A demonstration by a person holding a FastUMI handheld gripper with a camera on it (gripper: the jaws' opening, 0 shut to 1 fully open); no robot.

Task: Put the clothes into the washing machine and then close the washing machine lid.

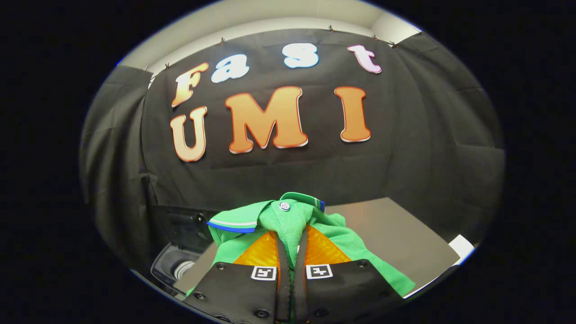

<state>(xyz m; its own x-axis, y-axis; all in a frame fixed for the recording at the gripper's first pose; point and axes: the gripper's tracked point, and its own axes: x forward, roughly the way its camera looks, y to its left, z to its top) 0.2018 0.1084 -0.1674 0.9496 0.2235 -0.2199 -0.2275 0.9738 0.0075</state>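
Nearest the camera, the gripper [290, 252] has its two fingers drawn almost together, with only a thin strip of green cloth between them. Both fingers press on that cloth, so the gripper is clamped on the green polo shirt [288, 225]. Each finger carries a small square black-and-white marker [263, 272] on its upper face, one on the left finger and one on the right.

The shirt is bunched up and lifted, draped over the fingers and spilling to both sides. Its placket runs straight down into the pinch, and a pale button [284, 206] sits just above the fingertips. The collar [234, 224] flares out to the left, edged with a white stripe and a blue rim; a small part of the same trim shows on the right side of the neck. More green cloth hangs down to the right of the fingers and trails toward the near right.

Beyond and to the right of the shirt lies a flat grey surface [396, 234], with a white edge [461, 246] at its far right corner. To the left, lower down and behind the hanging cloth, is a dark appliance with a rounded opening [175, 265]; a ribbed pale part shows inside it. I cannot tell whether any lid there is up or down.

Farthest back hangs the booth's black cloth wall [405, 157], with a pale ceiling band above it.
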